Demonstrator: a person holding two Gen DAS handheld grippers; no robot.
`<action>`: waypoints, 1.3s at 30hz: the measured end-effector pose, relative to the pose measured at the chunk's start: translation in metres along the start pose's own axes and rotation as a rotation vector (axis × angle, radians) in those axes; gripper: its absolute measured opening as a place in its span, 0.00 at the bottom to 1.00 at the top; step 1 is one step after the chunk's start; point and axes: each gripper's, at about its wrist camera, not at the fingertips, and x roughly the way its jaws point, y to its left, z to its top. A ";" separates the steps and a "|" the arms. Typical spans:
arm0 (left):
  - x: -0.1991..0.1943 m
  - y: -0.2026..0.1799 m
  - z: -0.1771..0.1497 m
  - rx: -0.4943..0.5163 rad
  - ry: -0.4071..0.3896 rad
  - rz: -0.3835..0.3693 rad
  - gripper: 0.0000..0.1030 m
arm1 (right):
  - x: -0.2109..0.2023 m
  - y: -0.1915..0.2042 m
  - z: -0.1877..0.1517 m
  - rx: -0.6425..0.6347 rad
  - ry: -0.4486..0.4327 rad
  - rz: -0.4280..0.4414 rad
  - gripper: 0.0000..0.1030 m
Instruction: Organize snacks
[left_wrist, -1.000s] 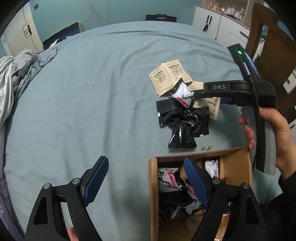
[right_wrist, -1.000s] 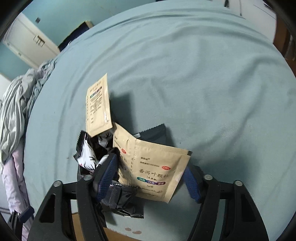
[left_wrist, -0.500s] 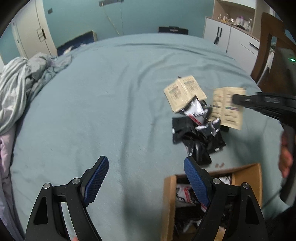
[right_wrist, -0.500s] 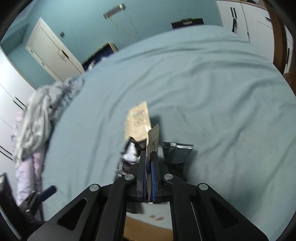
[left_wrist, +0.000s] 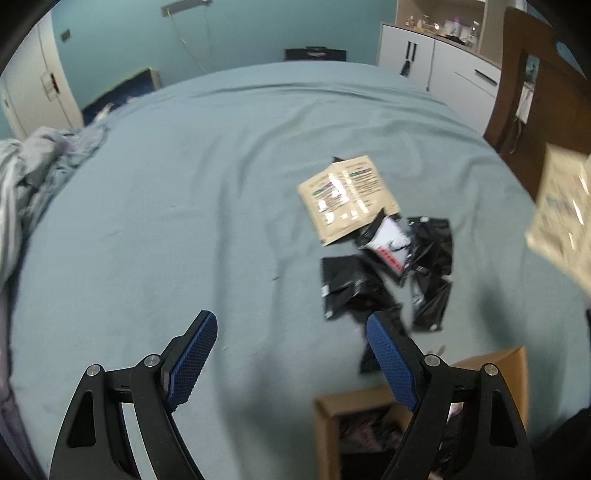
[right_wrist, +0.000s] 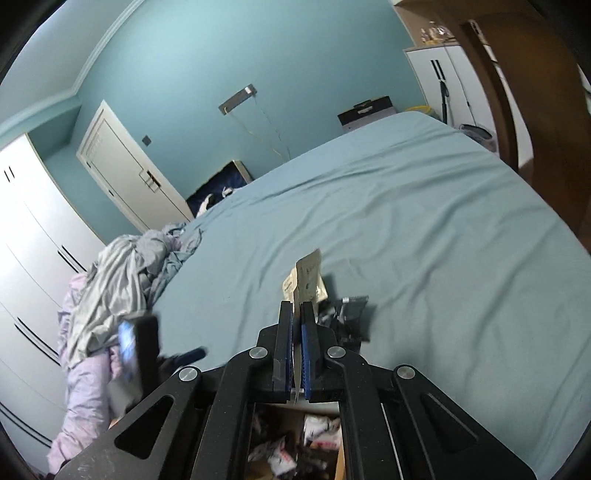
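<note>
My right gripper (right_wrist: 295, 306) is shut on a beige sachet (right_wrist: 309, 271), seen edge-on and lifted off the bed. In the left wrist view that sachet (left_wrist: 565, 214) hangs blurred at the right edge. A second beige sachet (left_wrist: 347, 199) lies flat on the teal bed, beside a white packet (left_wrist: 391, 242) and several black packets (left_wrist: 354, 284). The open cardboard box (left_wrist: 327, 432), with packets inside, sits at the lower right, and lies below my right gripper (right_wrist: 317, 435). My left gripper (left_wrist: 290, 325) is open and empty above the sheet, left of the box.
Crumpled grey bedding (left_wrist: 33, 173) lies at the bed's left side. A wooden chair (left_wrist: 535, 96) stands at the right edge, with white cabinets (left_wrist: 436, 62) behind it. A white door (right_wrist: 125, 173) and a wardrobe (right_wrist: 33, 236) stand to the left.
The right gripper closed on the beige sachet and carried it up and away from the pile. The left gripper shifted, so the box slid lower in its view.
</note>
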 end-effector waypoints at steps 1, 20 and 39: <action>0.004 0.001 0.004 -0.026 0.014 -0.032 0.82 | -0.007 -0.003 -0.007 0.008 -0.004 0.002 0.02; 0.107 -0.038 0.030 -0.051 0.347 -0.124 0.50 | 0.032 -0.007 0.005 -0.013 0.131 -0.075 0.02; -0.019 -0.034 0.001 -0.024 0.058 -0.004 0.33 | 0.026 0.034 -0.010 -0.203 0.094 -0.180 0.02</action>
